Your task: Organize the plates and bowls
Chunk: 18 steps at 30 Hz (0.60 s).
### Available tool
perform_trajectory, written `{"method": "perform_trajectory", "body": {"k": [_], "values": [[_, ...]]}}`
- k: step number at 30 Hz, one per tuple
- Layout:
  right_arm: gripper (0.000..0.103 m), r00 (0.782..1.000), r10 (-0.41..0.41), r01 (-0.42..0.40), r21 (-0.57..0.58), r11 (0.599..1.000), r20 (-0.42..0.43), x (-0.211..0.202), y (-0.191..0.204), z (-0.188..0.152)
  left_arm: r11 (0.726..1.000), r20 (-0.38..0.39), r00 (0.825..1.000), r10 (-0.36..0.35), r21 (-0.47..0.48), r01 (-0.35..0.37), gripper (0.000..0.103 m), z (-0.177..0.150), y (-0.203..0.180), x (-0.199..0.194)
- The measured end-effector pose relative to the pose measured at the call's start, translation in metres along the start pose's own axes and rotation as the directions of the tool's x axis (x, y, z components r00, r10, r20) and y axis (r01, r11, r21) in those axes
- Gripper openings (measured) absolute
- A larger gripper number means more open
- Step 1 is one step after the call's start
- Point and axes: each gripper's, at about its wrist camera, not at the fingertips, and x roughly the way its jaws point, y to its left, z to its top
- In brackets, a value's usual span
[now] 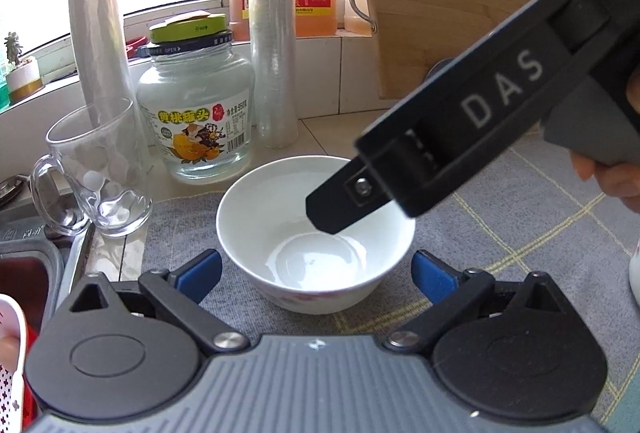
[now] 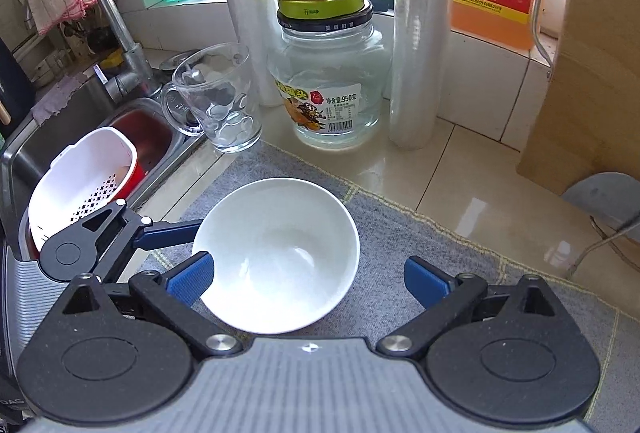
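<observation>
1. Here, in the left wrist view, the round white ceramic bowl (image 1: pixel 316 253) sits upright on the grey checked cloth mat (image 1: pixel 500 233) that covers the surface. The left hand-held gripper (image 1: pixel 316 275) stands wide, its blue fingertips (image 1: pixel 200 271) apart on either side of the bowl's near wall and not touching it. From the far right, the right hand-held gripper (image 1: pixel 332 211) reaches in, one black finger hanging over the bowl's far rim. I cannot tell from this view whether it touches the rim.

2. Just beyond the mat stand a clear glass mug (image 1: pixel 96 169), a glass jar with a green lid (image 1: pixel 196 113) and a roll of cling film (image 1: pixel 272 33), all close to the bowl's far side.

3. In the right wrist view, the right hand-held gripper (image 2: pixel 306 283) is also wide. Its left blue pad (image 2: pixel 192 279) lies against the bowl (image 2: pixel 276 257) at the rim, while the right pad is well clear.

4. Judging by this, the bowl is about to be gripped. One gripper should take it, biting squarely over the rim wall, not the slippery curved side.

5. Lift straight up before travelling, since a sideways drag could bunch the mat or knock the mug.
</observation>
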Motion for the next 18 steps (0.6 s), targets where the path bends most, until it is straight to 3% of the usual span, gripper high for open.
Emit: {"method": "perform_trajectory", "body": {"k": [10, 18], "values": [[0.098, 0.999, 0.031, -0.031, 0.003, 1.0, -0.02, 0.02, -0.003, 0.012, 0.999, 0.017, 0.999, -0.032, 0.014, 0.032, 0.1, 0.002, 0.006, 0.007], [0.087, 0.997, 0.062, -0.061, 0.006, 0.998, -0.037, 0.029, -0.004, 0.014, 0.999, 0.022, 0.999, -0.035, 0.022, 0.034, 0.099, 0.003, 0.006, 0.007]]}}
